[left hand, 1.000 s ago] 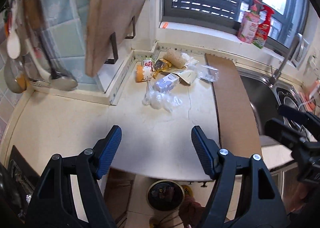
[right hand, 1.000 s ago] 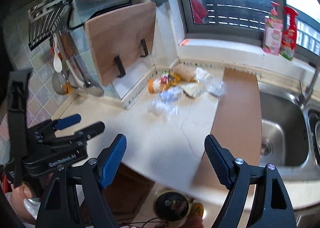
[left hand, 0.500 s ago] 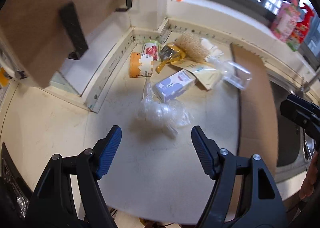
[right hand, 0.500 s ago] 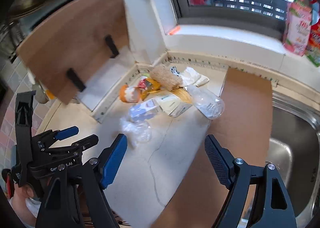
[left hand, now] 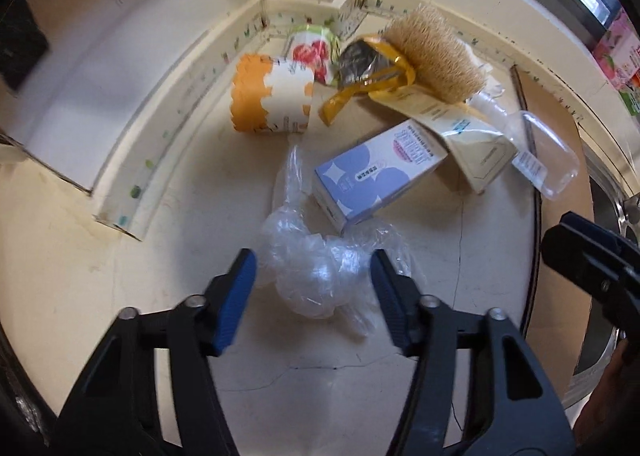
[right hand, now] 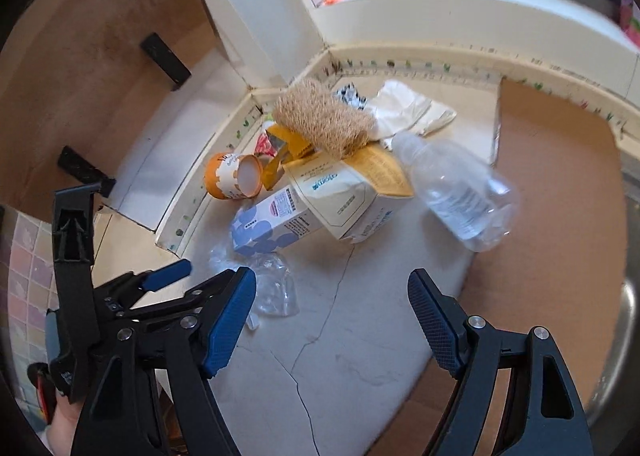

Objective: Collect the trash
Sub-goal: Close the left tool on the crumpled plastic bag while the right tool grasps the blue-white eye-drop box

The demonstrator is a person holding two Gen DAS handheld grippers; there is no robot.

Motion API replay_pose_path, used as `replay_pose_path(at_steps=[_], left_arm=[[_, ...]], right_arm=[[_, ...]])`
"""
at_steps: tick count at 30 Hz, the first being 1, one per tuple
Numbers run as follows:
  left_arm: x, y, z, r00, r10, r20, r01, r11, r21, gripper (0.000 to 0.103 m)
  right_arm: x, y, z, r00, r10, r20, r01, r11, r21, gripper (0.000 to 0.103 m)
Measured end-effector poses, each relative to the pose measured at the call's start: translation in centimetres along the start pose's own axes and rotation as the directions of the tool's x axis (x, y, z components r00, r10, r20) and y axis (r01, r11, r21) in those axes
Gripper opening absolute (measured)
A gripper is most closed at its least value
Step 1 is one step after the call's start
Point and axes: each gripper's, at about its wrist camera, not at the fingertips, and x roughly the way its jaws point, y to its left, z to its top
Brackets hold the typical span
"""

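The left gripper [left hand: 312, 288] points steeply down at a cream countertop [left hand: 100, 288], its blue-padded jaws either side of a crumpled clear plastic bag [left hand: 316, 276]. The jaws have just been closing, with the bag between them; whether the pads press on it cannot be told. Just beyond the bag, at one o'clock, lies a pale purple-and-white carton [left hand: 376, 175], touching it. At eleven o'clock lies an orange-and-white paper cup [left hand: 272, 95] on its side. Behind it, in the corner, sit a floral-printed cup [left hand: 314, 47], a crumpled foil wrapper [left hand: 362, 59] and a bristly brush [left hand: 436, 59]. A clear plastic bottle [left hand: 536, 153] lies at two o'clock. The right gripper [left hand: 592, 256] shows at three o'clock.
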Motion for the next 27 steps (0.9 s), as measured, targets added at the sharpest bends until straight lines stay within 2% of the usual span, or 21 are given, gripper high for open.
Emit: replay_pose_path(at_steps=[2,5,9,14,17,21,27], left_arm=[[0.6,0.0,-0.1,1.0,-0.014,-0.002,0.014,1.0,-0.013,0.046],[0.6,0.0,-0.2,1.0,-0.024,0.019,0.024,1.0,-0.016,0.035],[-0.5,0.4,-1.0,0.998,0.006,0.056,-0.005,1.0,-0.025,0.027],[-3.0,2.1,-2.5,0.992,0.043,0.12,-0.035,0.997,-0.069,0.026],[-4.9,2.9,-3.9,0.977,0.104,0.184,-0.092,0.993,-0.073,0.026],[-6.6,3.8,-5.1,0.956,0.164,0.243,-0.145,0.985,-0.094,0.026],[-8.1,6.1,-5.9,0.946,0.181,0.269,-0.142,0.977,-0.158,0.025]], right_arm=[[0.8,0.1,0.1,1.0,0.008,-0.011,-0.008,1.0,0.003,0.08],[1.7,0.5,0.2,1.0,0.017,-0.021,-0.017,1.0,0.001,0.08],[2.8,1.2,0.5,0.999,0.029,-0.034,-0.029,1.0,0.003,0.08],[4.0,2.1,0.8,0.998,0.05,-0.045,-0.048,0.998,0.039,0.08],[5.0,2.8,1.1,0.998,0.05,-0.046,-0.046,0.996,0.08,0.08],[6.7,3.4,1.6,0.998,0.035,-0.047,-0.025,0.981,0.192,0.08],[9.2,5.0,2.4,0.997,-0.059,-0.045,0.069,0.96,0.27,0.08]])
